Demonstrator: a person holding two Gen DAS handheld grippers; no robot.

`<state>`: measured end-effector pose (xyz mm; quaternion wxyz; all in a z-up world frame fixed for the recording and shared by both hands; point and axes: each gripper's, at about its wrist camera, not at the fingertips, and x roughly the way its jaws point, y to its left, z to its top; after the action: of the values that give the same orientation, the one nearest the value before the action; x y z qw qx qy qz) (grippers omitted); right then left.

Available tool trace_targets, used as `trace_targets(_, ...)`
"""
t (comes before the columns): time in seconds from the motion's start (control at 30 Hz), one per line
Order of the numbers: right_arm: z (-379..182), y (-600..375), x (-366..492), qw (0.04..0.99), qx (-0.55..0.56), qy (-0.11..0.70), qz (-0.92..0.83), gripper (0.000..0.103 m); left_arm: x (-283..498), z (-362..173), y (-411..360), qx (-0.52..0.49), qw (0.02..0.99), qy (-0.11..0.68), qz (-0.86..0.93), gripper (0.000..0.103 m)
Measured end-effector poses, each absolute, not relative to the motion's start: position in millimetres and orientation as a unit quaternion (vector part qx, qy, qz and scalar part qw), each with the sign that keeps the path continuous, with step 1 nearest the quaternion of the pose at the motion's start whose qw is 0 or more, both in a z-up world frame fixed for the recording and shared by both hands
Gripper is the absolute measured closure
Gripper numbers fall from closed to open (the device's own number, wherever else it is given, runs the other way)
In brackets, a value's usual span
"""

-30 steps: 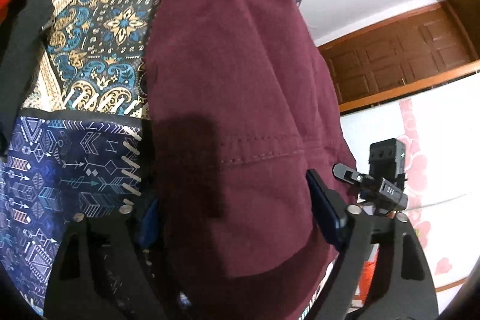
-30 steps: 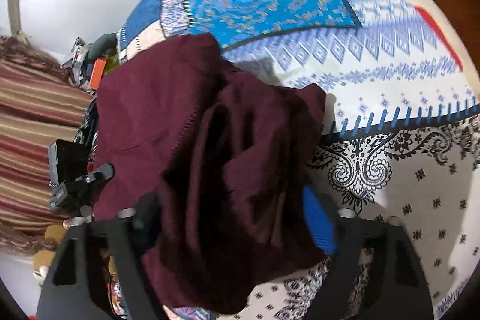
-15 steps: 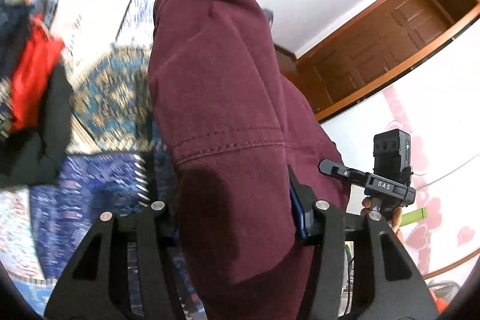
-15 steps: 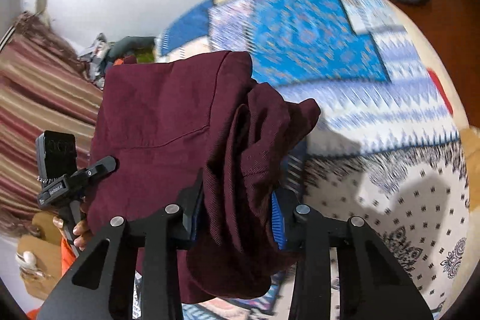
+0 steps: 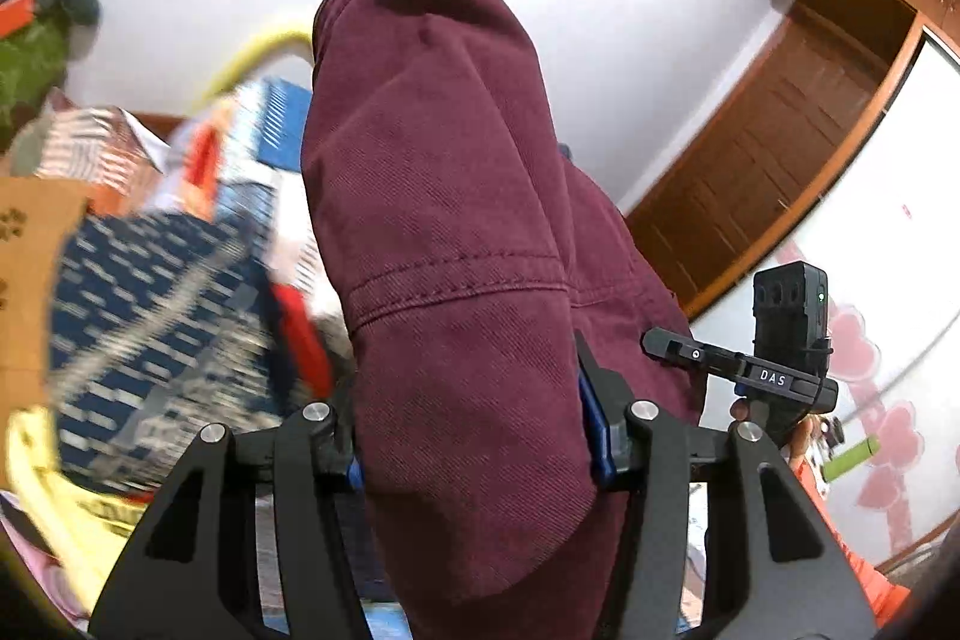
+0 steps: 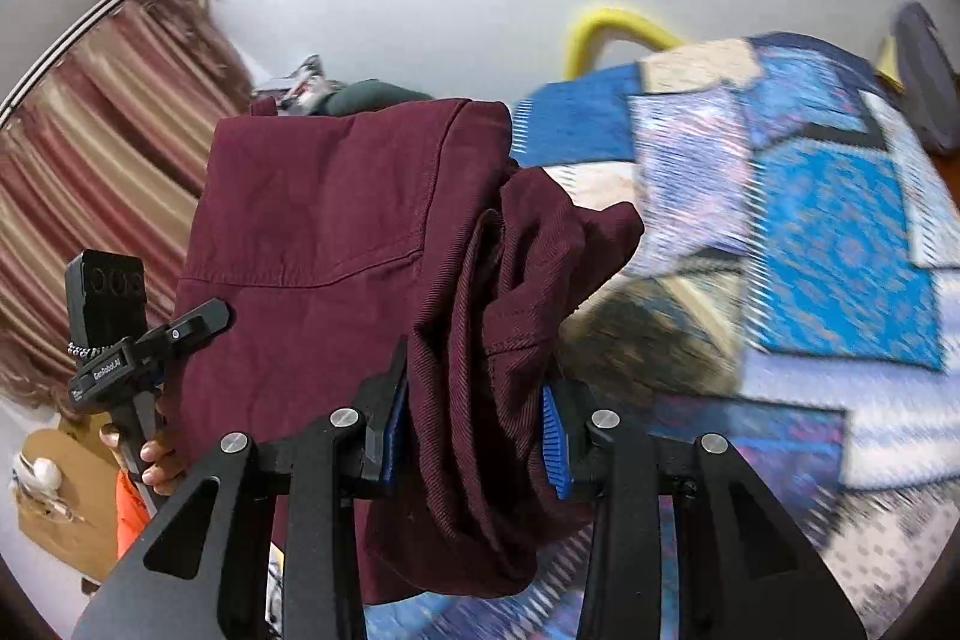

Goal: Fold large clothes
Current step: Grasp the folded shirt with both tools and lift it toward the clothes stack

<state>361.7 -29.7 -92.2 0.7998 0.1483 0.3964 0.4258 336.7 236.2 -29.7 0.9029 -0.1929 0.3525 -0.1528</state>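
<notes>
Maroon twill fills both of my wrist views: the garment (image 5: 444, 280) is folded thick and is held off the bed between my two grippers. My left gripper (image 5: 474, 436) is clamped on one end of it; the blue pads (image 5: 594, 430) press into a fat fold whose stitched seam runs across just ahead of the fingertips. From there the cloth rises ahead of the jaws in a rounded hump. Off to the right of that gripper I see my right gripper (image 5: 744, 370) from the side, with fingers of the person's hand (image 5: 744, 409) under it.

My right gripper (image 6: 474, 430) is closed on the other end, where several bunched layers are pinched between its blue pads (image 6: 555, 445). To its left the garment (image 6: 336, 250) spreads flat and wide, reaching across to the left gripper (image 6: 150, 340), which the person's fingers (image 6: 156, 460) hold from below.

Ahead of and below the right gripper lies the patterned blue bedspread (image 6: 840, 250), blurred, and the cloth hangs clear of it. Beyond the bedspread a yellow tube (image 6: 612, 25) curves against the white wall. Striped curtains (image 6: 96, 148) hang far to the left. Past the left gripper's right side stands a brown wooden door (image 5: 780, 178).
</notes>
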Motion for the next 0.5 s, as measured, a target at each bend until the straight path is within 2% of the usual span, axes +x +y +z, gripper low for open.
trace_targets(0.13, -91, 32, 372, 0.790, 0.145, 0.393, 0.448, 0.070, 334, -16, 298, -0.195, 0.912, 0.341, -0.120, 0.050)
trace_targets(0.3, -115, 95, 386, 0.772, 0.155, 0.419, 0.452, 0.070, 342, -30, 359, -0.205, 0.911, 0.351, -0.075, 0.050)
trace_targets(0.4, -134, 130, 392, 0.772, 0.142, 0.439, 0.437, 0.070, 359, -58, 394, -0.211, 0.903, 0.372, -0.046, 0.049)
trace_targets(0.5, -161, 155, 402, 0.774, 0.130, 0.466, 0.409, 0.069, 381, -106, 428, -0.264, 0.872, 0.412, -0.009, 0.047)
